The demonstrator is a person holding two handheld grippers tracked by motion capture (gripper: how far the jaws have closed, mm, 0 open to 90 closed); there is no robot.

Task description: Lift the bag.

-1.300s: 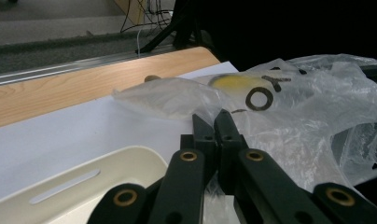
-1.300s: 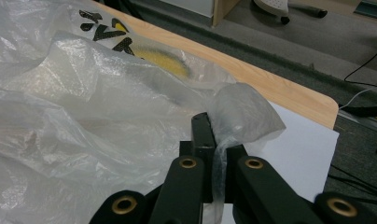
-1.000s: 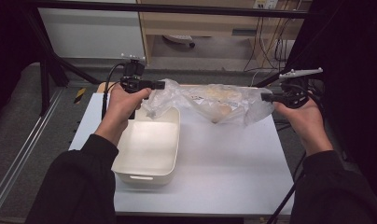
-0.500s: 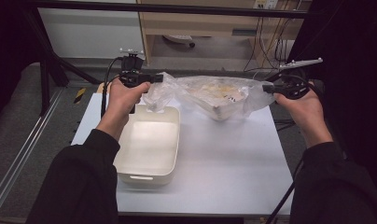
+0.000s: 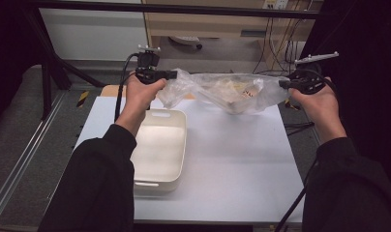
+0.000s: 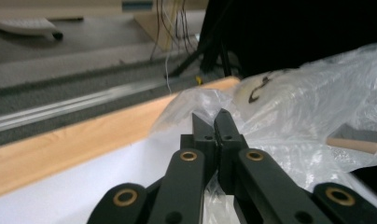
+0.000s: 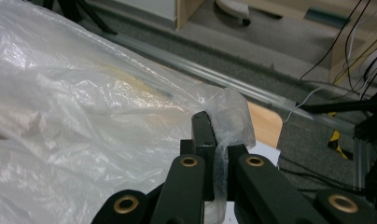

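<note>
A clear plastic bag [image 5: 227, 91] with pale objects inside hangs stretched between my two grippers above the far half of the white table [image 5: 232, 164]. My left gripper [image 5: 174, 75] is shut on the bag's left end; in the left gripper view its jaws [image 6: 214, 122] pinch the film of the bag [image 6: 308, 107]. At the bag's right end my right gripper [image 5: 282, 84] is shut on a corner; the right gripper view shows the film of the bag [image 7: 84, 116] caught between the closed jaws [image 7: 210, 125]. The bag's belly sags just over the table.
A white rectangular tub [image 5: 159, 150] stands on the table's left side, below my left forearm. A wooden strip [image 6: 60, 149] runs along the table's far edge. Behind it are a metal frame, hanging cables [image 5: 280, 48] and a cabinet.
Both hands have drawn apart and toward the far edge, pulling the bag taut and lifting it. The right gripper rose a little, and the bag's contents sagged to the middle.
</note>
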